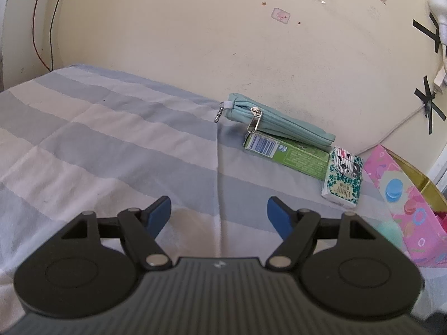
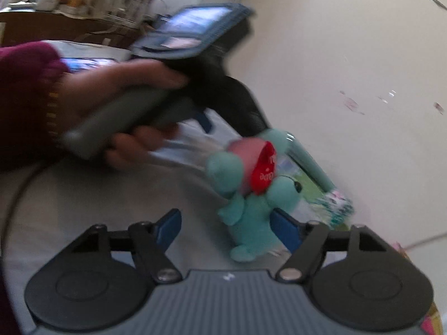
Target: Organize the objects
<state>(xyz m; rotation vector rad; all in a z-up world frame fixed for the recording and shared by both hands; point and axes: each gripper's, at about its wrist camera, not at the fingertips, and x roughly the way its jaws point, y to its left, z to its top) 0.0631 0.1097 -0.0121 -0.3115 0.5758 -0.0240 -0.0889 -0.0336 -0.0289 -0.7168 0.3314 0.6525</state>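
Teal plush toy [image 2: 251, 217] shows only in the right wrist view, beside the released right gripper [image 2: 226, 223] jaws; left gripper [image 1: 218, 212] jaws gape empty.

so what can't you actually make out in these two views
- Plush toy, right wrist view: motion blur; can't tell whether it touches the right blue pad. Its red tag's print is unreadable.
- Green box, left wrist view: top hidden under the teal pouch.
- Pink bag, left wrist view: cut off by the right edge.
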